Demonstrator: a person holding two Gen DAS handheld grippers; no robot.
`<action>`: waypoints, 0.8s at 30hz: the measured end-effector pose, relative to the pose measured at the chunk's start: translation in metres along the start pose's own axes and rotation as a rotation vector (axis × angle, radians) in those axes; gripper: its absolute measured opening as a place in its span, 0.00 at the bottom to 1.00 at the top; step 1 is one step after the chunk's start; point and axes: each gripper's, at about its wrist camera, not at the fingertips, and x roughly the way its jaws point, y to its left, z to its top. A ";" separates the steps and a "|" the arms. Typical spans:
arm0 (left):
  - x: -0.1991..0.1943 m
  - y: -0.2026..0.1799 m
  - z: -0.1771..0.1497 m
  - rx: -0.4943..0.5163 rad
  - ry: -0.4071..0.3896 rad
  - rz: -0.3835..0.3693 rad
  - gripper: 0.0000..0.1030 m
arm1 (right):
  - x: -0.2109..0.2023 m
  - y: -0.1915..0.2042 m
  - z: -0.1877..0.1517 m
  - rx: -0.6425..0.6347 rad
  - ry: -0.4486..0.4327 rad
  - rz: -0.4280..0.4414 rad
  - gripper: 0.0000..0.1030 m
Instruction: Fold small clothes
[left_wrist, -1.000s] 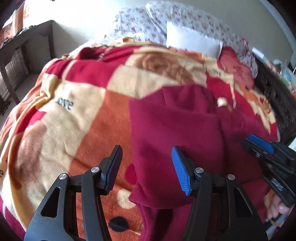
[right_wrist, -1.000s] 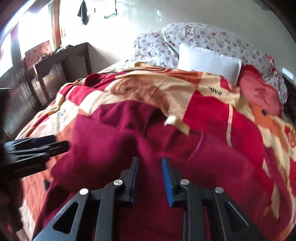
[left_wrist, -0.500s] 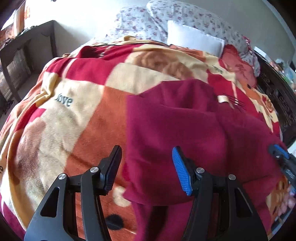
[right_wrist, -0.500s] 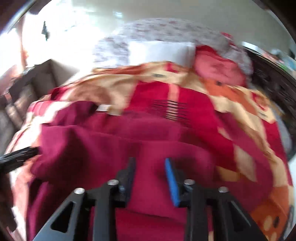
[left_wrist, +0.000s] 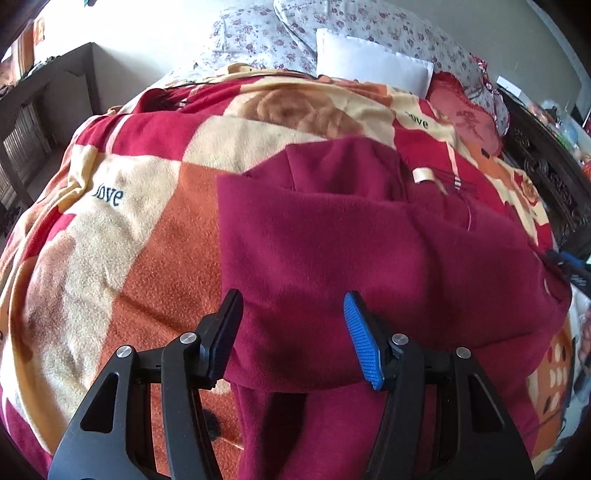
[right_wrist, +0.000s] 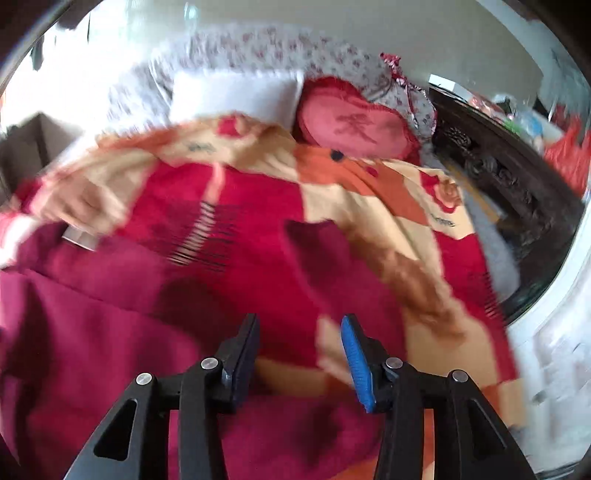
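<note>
A dark maroon fleece garment lies folded over on a red, orange and cream blanket on a bed. My left gripper is open and empty just above the garment's near folded edge. In the blurred right wrist view the garment fills the left and lower part. My right gripper is open and empty above its right side, where the blanket shows. The right gripper's tip shows at the right edge of the left wrist view.
Floral pillows, a white pillow and a red cushion lie at the head of the bed. A dark carved bed frame runs along the right side. A dark wooden table stands to the left.
My right gripper has opened and swung to the right, off the garment's middle. The garment's top layer now lies spread flatter to the right. My left gripper has barely moved.
</note>
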 end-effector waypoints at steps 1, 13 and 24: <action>-0.001 0.000 0.000 -0.001 0.000 -0.003 0.55 | 0.011 -0.001 0.004 -0.016 0.024 -0.010 0.42; 0.009 0.000 0.000 0.009 0.038 0.010 0.55 | 0.088 -0.016 0.034 0.031 0.091 0.000 0.07; -0.002 0.015 0.001 -0.039 0.019 0.011 0.55 | -0.063 -0.143 0.015 0.362 -0.261 0.323 0.04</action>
